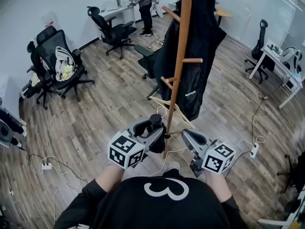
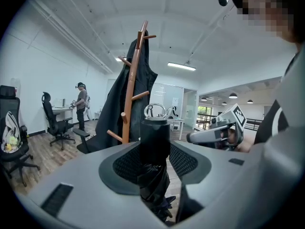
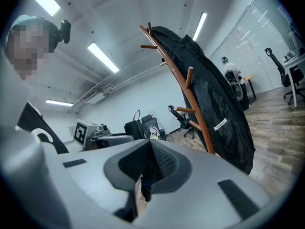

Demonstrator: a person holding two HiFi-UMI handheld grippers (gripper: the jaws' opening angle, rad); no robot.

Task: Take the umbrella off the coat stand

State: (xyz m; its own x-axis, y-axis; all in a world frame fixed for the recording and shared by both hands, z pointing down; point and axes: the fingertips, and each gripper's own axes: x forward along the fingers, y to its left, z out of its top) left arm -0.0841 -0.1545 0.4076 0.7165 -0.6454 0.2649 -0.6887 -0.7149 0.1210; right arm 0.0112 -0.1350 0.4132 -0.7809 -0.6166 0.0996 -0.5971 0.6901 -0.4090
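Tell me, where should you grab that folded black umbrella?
Take the umbrella by the round handle at its top, coming in from the sides, as the left gripper does. It stands upright, and the folded cloth below looks floppy.

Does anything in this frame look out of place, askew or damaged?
Nothing is damaged or spilled. The folded umbrella sits upright in the left gripper, off the coat stand. Only loose cables trail across the floor.
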